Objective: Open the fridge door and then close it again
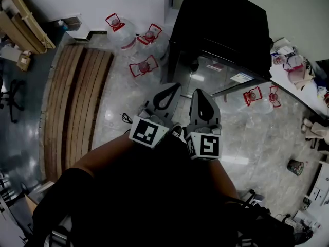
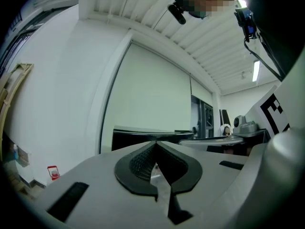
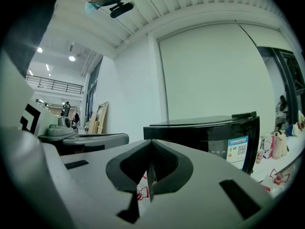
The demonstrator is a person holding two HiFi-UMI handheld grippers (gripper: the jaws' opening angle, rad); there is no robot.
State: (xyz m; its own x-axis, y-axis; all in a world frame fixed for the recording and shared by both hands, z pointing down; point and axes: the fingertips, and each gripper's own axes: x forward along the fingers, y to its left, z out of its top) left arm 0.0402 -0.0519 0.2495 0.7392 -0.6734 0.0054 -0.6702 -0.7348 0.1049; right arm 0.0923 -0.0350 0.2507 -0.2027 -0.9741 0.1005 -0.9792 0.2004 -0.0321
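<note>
The fridge (image 1: 221, 24) is a low black cabinet at the upper right of the head view, its glossy door (image 1: 216, 73) closed and facing me. My left gripper (image 1: 172, 86) and right gripper (image 1: 199, 92) are held side by side a little short of that door, touching nothing. Both are shut, pads together and nothing between them. The left gripper view looks over the shut left gripper (image 2: 155, 144) to the fridge's (image 2: 143, 136) black top edge. The right gripper view has the right gripper (image 3: 151, 144) shut, with the fridge (image 3: 214, 132) and its energy label (image 3: 237, 151) beyond it to the right.
Three water jugs with red handles (image 1: 144, 66) stand on the floor left of the fridge, and two more (image 1: 253, 95) to its right. Wooden slats (image 1: 77, 102) lie on the left. A cluttered table (image 1: 308, 102) runs along the right, and an office chair (image 1: 13, 96) stands far left.
</note>
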